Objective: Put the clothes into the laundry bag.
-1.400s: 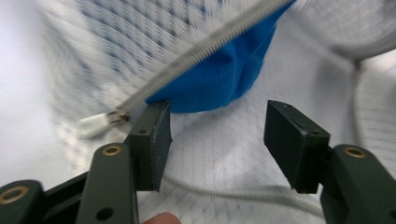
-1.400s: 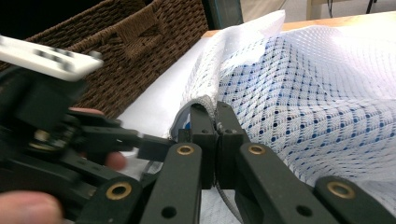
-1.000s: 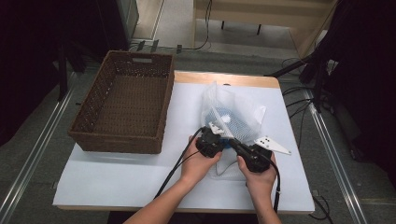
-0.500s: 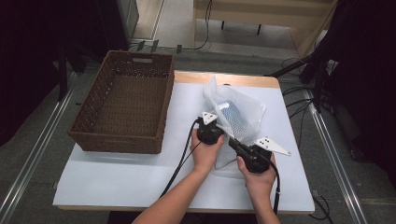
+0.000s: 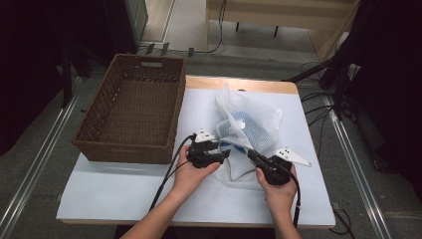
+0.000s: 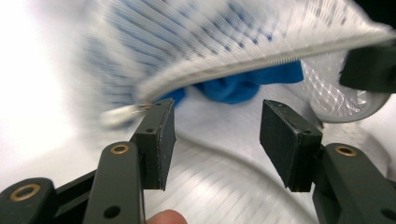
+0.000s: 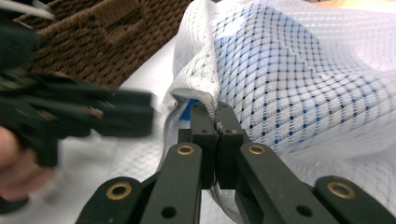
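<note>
- The white mesh laundry bag [image 5: 247, 124] lies on the worktop [image 5: 124, 189] at centre right of the high view, just right of the brown wicker basket [image 5: 134, 114]. A blue item [image 6: 243, 86] sits inside the bag, seen through the open mouth in the left gripper view.
- The right gripper [image 7: 217, 123] has its jaws together, clamped on the zipper edge [image 7: 198, 95] of the bag, at centre of the right gripper view. The grip takes in only a narrow strip of hem.
- The left gripper [image 6: 215, 128] has its jaws apart, holding nothing, poised at the bag mouth just below the zipper band [image 6: 243, 65] that crosses the upper half of its view.
- Risk: the thin hem may slide out of the right jaws if it is pulled against the bag's weight. The mouth would then fall shut.
- Risk: the left jaws, on closing, may catch loose mesh rather than the blue item, or pinch both layers together. Cause: the fabric lies slack right under the jaws.
- Risk: a pad corner may snag in the open weave and drag the whole bag across the worktop.
- Risk: the two grippers stand near each other and could knock together.
</note>
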